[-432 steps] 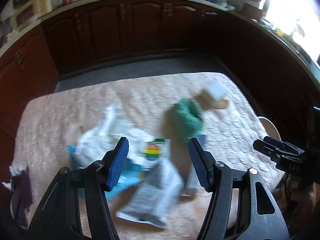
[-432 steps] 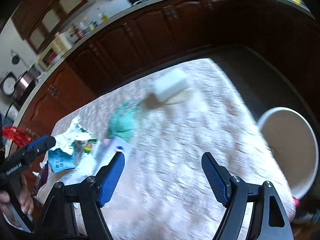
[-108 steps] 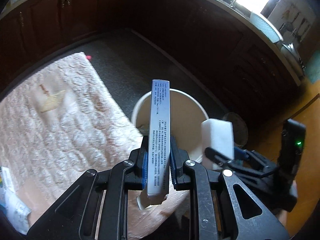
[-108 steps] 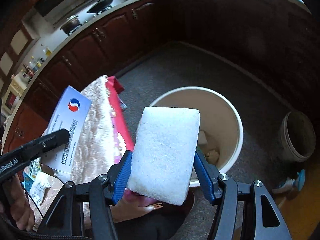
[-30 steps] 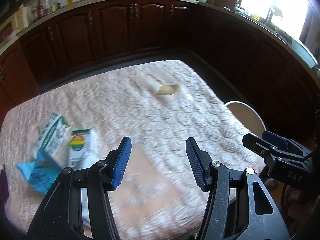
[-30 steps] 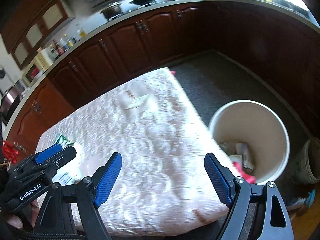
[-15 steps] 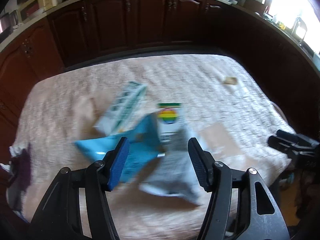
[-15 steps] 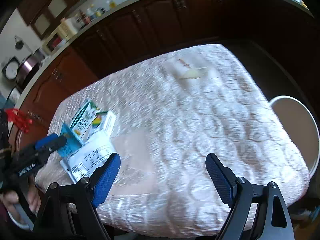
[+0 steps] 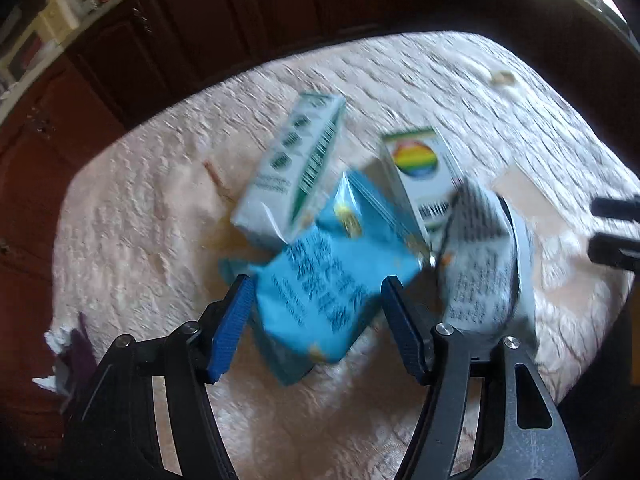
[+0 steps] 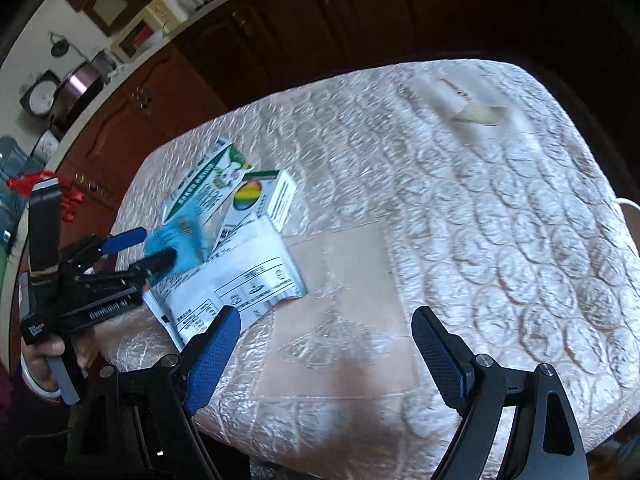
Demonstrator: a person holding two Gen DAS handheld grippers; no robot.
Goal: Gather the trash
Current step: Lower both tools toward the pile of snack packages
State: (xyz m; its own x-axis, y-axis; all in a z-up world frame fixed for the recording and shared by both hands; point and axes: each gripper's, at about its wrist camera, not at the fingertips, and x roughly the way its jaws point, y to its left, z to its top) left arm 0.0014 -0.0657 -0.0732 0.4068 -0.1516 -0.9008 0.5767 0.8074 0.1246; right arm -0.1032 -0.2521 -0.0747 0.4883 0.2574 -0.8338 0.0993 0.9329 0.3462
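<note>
A pile of trash lies on the lace-covered table: a blue snack bag, a green-and-white carton, a white box with a rainbow disc and a white printed bag. My left gripper points down at the pile. Its jaws are opening with the blue bag between them, and the pads do not press on it. In the right wrist view the left gripper straddles the blue bag. My right gripper is open over bare cloth, just right of the white printed bag.
A yellowish scrap lies near the table's far right corner. A white bin rim shows past the right edge. Crumpled tissue and something purple sit at the left edge. Dark wooden cabinets ring the table.
Both views swung from the bin side back to the trash pile. The left gripper came down over the blue bag with its jaws spreading. The right gripper sank toward the white printed bag.
</note>
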